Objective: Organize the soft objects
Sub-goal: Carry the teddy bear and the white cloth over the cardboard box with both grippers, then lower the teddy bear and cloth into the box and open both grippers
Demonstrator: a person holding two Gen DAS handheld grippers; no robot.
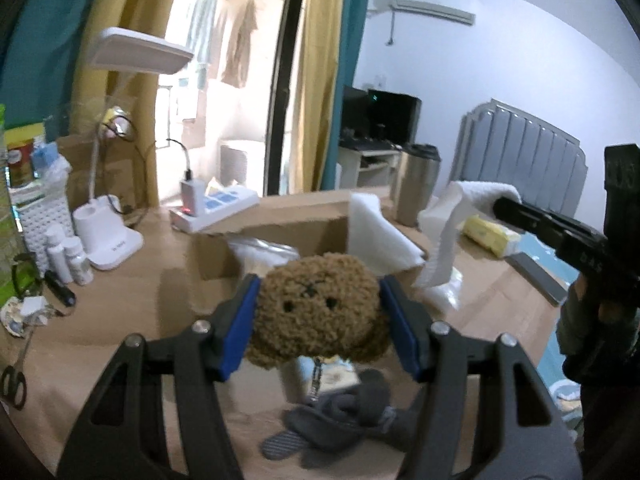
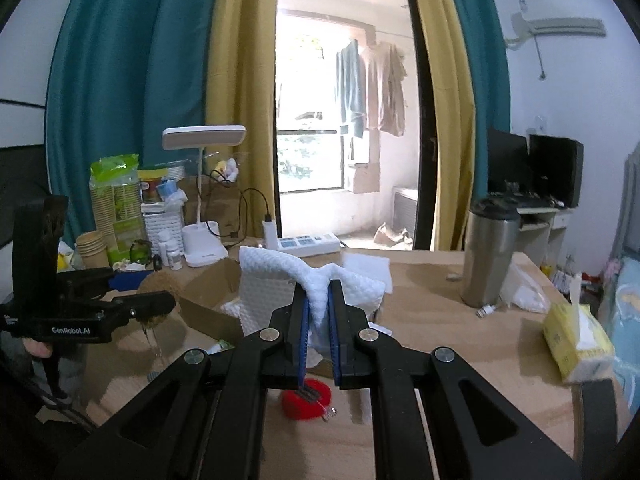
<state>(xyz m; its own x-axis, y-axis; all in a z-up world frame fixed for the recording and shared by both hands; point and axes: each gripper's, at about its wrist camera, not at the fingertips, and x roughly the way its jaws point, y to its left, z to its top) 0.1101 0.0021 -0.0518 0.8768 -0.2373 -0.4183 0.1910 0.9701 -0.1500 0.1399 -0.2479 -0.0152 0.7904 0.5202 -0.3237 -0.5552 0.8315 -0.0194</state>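
The left gripper (image 1: 320, 316), marked "GenRobot.AI" on its side, clamps one brown curly plush toy (image 1: 318, 310) above the open cardboard box (image 1: 280, 236). The right gripper (image 2: 319, 316) pinches one white quilted cloth (image 2: 316, 280) tight, beside that box.

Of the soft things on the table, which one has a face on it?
The brown plush toy, gripped in the left tongs. The white cloth and the grey socks have no face.
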